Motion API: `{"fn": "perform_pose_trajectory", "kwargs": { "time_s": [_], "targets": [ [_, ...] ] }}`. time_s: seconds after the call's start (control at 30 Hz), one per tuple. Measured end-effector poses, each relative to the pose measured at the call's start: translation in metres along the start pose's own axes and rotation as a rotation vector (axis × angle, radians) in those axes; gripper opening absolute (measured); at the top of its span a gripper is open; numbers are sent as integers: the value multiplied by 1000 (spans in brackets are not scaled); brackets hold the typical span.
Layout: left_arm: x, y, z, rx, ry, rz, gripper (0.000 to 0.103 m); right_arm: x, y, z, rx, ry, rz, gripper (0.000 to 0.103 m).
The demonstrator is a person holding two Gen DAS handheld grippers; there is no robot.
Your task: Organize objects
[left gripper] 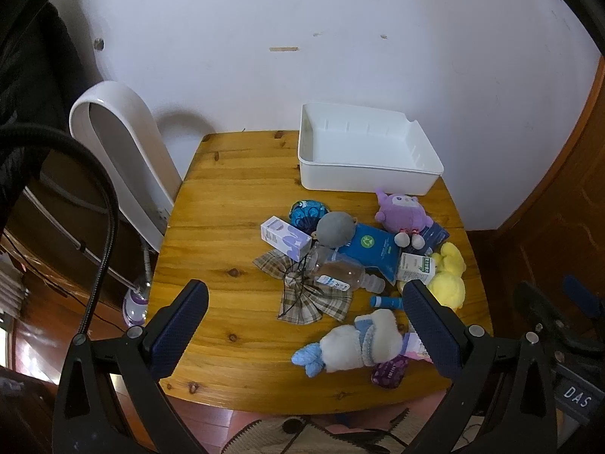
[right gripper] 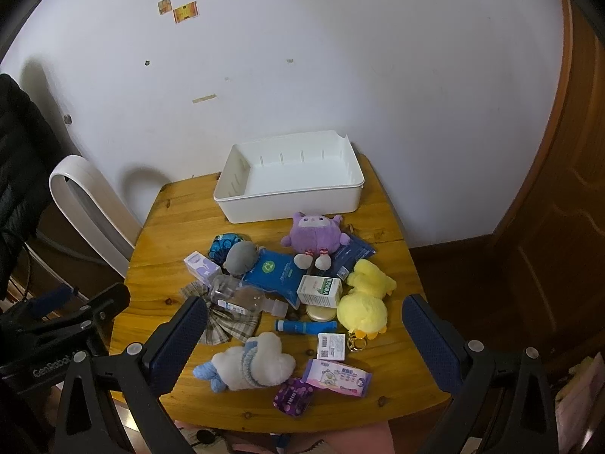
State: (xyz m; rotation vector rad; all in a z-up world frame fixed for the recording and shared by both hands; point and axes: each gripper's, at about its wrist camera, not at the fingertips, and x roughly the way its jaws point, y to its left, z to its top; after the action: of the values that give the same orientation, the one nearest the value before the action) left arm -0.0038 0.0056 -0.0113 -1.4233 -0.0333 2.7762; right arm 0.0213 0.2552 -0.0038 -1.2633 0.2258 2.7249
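A pile of small objects lies on the wooden table (left gripper: 227,196) (right gripper: 385,219): a purple plush (left gripper: 402,213) (right gripper: 317,232), a yellow duck plush (left gripper: 448,276) (right gripper: 365,300), a white and blue plush (left gripper: 359,342) (right gripper: 253,365), a clear bottle (left gripper: 336,270) (right gripper: 242,297), a blue pouch (left gripper: 372,247) (right gripper: 274,272) and a plaid cloth (left gripper: 314,302) (right gripper: 227,325). An empty white bin (left gripper: 363,147) (right gripper: 291,178) stands behind them. My left gripper (left gripper: 304,302) and right gripper (right gripper: 304,317) hover open above the table's near side, holding nothing.
A white curved appliance (left gripper: 124,151) (right gripper: 90,204) leans left of the table, against the wall. A wooden door (right gripper: 559,227) is at the right. Small boxes (right gripper: 319,291), a blue tube (right gripper: 304,327) and packets (right gripper: 336,376) lie in the pile. The table's left half is bare wood.
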Motion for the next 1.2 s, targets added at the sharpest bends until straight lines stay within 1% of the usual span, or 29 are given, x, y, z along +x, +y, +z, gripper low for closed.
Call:
{"fn": "perform_pose_trajectory", "kwargs": {
  "time_s": [0.23, 0.57, 1.2],
  "targets": [
    [-1, -2, 1, 7, 0, 10, 102, 5, -1, 0, 2, 22, 18, 103],
    [-1, -12, 1, 22, 8, 11, 102, 9, -3, -1, 7, 37, 17, 103],
    [-1, -12, -2, 24, 7, 21, 102, 13, -2, -4, 1, 52, 24, 103]
  ]
}}
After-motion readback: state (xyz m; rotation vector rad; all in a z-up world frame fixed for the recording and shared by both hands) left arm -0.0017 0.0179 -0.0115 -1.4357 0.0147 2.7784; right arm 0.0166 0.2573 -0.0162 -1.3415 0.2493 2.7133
